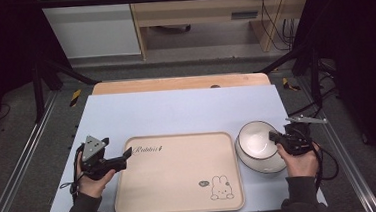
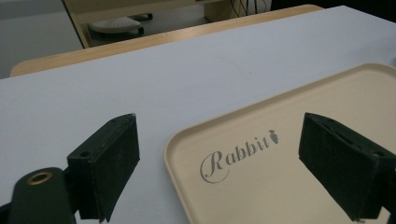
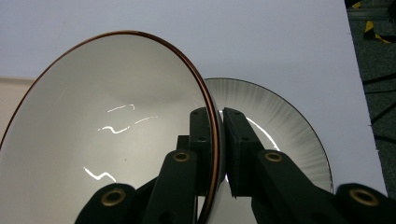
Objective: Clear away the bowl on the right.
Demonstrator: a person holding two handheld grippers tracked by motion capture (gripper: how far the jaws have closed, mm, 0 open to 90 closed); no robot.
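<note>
A beige tray [image 1: 176, 179] printed with "Rabbit" and a rabbit drawing lies on the pale blue table cover. My left gripper [image 1: 117, 147] hovers at the tray's far left corner, open, its jaws straddling that corner [image 2: 177, 144] with nothing between them [image 2: 219, 140]. To the right of the tray a white bowl with a brown rim [image 1: 254, 137] is tilted up, and my right gripper [image 1: 274, 138] is shut on its rim [image 3: 215, 116]. The bowl's inside [image 3: 107, 135] faces the camera. Under it sits a second white dish with a ribbed inside [image 3: 285, 126].
The pale blue cover [image 1: 176, 109] spreads over a wooden table [image 1: 179, 82], with open cover behind the tray. Its right edge runs close past the dishes [image 3: 359, 116]. Dark frame rails [image 1: 19, 158] flank the table, and wooden furniture stands beyond.
</note>
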